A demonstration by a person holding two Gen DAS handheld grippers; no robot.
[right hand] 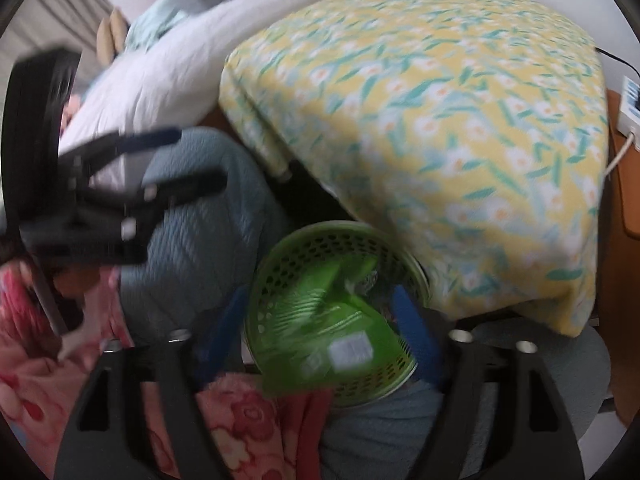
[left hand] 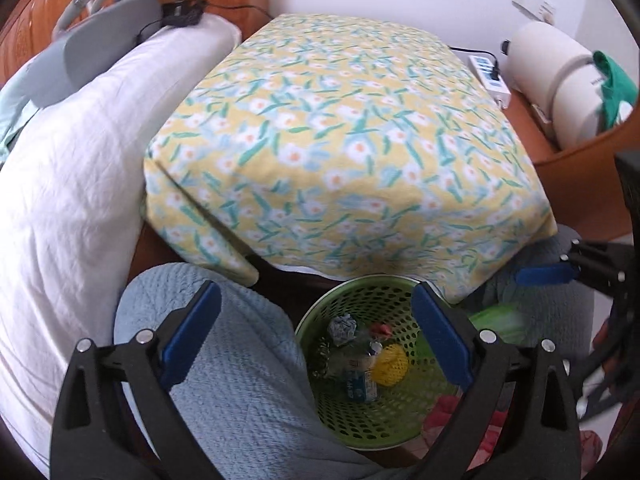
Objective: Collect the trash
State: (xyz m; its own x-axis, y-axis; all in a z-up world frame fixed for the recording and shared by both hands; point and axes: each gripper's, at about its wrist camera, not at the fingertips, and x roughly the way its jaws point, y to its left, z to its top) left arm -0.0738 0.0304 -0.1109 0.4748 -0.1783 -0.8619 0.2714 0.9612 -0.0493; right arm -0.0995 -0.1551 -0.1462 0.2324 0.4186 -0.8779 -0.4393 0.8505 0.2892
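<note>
A green mesh basket (left hand: 360,424) stands on the floor against the bed. It holds a crumpled grey paper (left hand: 342,328), a yellow ball (left hand: 390,364), a small carton (left hand: 360,388) and a red scrap (left hand: 380,330). My left gripper (left hand: 316,296) hangs open above the basket's near left side, with nothing between its fingers. In the blurred right wrist view a green plastic packet (right hand: 332,320) lies across the basket's (right hand: 280,264) mouth. My right gripper (right hand: 320,296) stands open around the packet, its pads apart from it. The left gripper (right hand: 188,160) shows at the left there.
A yellow flowered pillow (left hand: 340,140) overhangs the basket's far rim. A white pillow (left hand: 80,180) lies to the left and a blue quilted cloth (left hand: 240,380) drapes beside the basket. Pink flowered fabric (right hand: 240,420) lies in front. A wooden nightstand (left hand: 560,148) carries a power strip (left hand: 490,76).
</note>
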